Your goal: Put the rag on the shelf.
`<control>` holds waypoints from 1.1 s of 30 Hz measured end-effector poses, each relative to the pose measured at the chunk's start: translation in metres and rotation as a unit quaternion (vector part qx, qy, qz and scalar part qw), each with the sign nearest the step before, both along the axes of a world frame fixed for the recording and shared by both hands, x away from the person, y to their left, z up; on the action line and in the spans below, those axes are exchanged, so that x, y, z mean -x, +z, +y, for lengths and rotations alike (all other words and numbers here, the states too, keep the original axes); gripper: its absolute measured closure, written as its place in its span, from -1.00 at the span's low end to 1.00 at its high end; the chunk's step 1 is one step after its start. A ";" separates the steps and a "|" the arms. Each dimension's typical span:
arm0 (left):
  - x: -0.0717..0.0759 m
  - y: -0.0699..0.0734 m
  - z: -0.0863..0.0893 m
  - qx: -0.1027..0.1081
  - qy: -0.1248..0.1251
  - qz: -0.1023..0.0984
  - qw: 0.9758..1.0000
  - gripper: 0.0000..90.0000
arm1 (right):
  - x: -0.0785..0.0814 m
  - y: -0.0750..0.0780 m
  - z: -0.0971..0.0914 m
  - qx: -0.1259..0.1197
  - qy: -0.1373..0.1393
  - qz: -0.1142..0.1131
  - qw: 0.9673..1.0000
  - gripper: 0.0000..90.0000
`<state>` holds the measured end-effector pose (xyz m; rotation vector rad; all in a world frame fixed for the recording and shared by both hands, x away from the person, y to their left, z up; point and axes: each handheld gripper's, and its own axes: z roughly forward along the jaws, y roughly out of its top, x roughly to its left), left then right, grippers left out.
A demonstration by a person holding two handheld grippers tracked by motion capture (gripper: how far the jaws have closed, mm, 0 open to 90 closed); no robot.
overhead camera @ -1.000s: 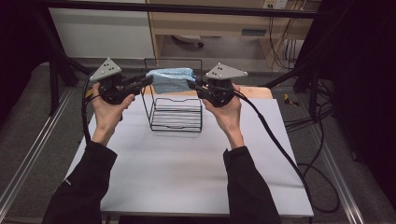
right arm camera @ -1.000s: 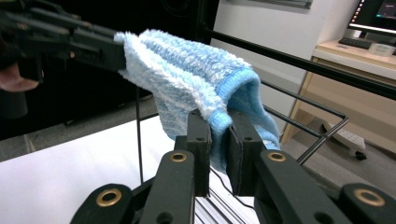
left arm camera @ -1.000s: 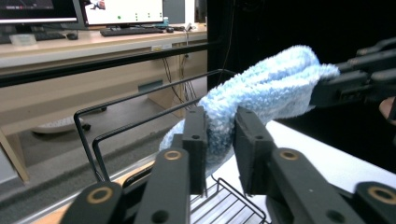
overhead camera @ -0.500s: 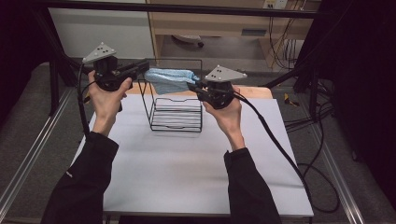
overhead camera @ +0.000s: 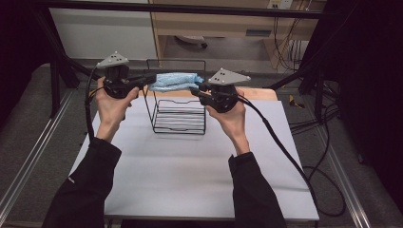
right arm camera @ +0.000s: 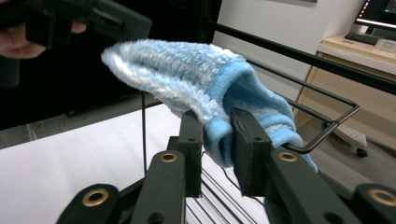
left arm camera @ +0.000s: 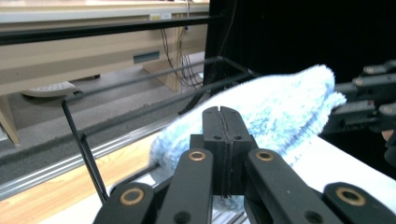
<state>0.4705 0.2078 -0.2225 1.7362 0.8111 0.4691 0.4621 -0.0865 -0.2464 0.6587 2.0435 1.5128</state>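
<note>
A fluffy light-blue sock (overhead camera: 176,80) hangs level over the top of a black wire rack (overhead camera: 178,118) on the white table (overhead camera: 190,180). My left gripper (overhead camera: 151,80) is at the sock's left end. In the left gripper view its jaws (left arm camera: 220,116) have just closed pad to pad. No fabric shows in the seam, and the sock (left arm camera: 275,102) lies just past the tips. My right gripper (overhead camera: 194,90) holds the other end. In the right gripper view its jaws (right arm camera: 217,123) have just been opening a little, with the sock's cuff (right arm camera: 219,140) still filling the gap.
The rack's top wires (right arm camera: 327,126) run just under and behind the sock. A wooden strip (overhead camera: 256,93) lines the table's far edge. Cables (overhead camera: 313,171) trail off the right side, and metal rails (overhead camera: 28,161) run along the left.
My left gripper rose slightly up and left, then came back down to the sock's left end. The right hand and the sock stayed put.
</note>
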 end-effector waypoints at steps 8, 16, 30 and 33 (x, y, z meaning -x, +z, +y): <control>0.001 -0.012 -0.001 -0.014 -0.004 0.003 1.000 1.00 | 0.005 0.002 0.001 -0.009 -0.003 -0.005 1.000 0.09; 0.000 -0.023 -0.003 -0.031 -0.003 0.001 1.000 1.00 | 0.011 0.012 -0.001 -0.036 -0.002 -0.006 0.999 -0.07; -0.002 -0.031 -0.003 -0.034 -0.004 -0.005 0.999 1.00 | 0.002 -0.007 0.010 0.016 0.011 0.054 0.998 1.00; -0.003 -0.032 -0.004 -0.036 -0.003 -0.005 0.999 1.00 | -0.002 -0.013 0.009 0.024 -0.003 0.050 0.998 1.00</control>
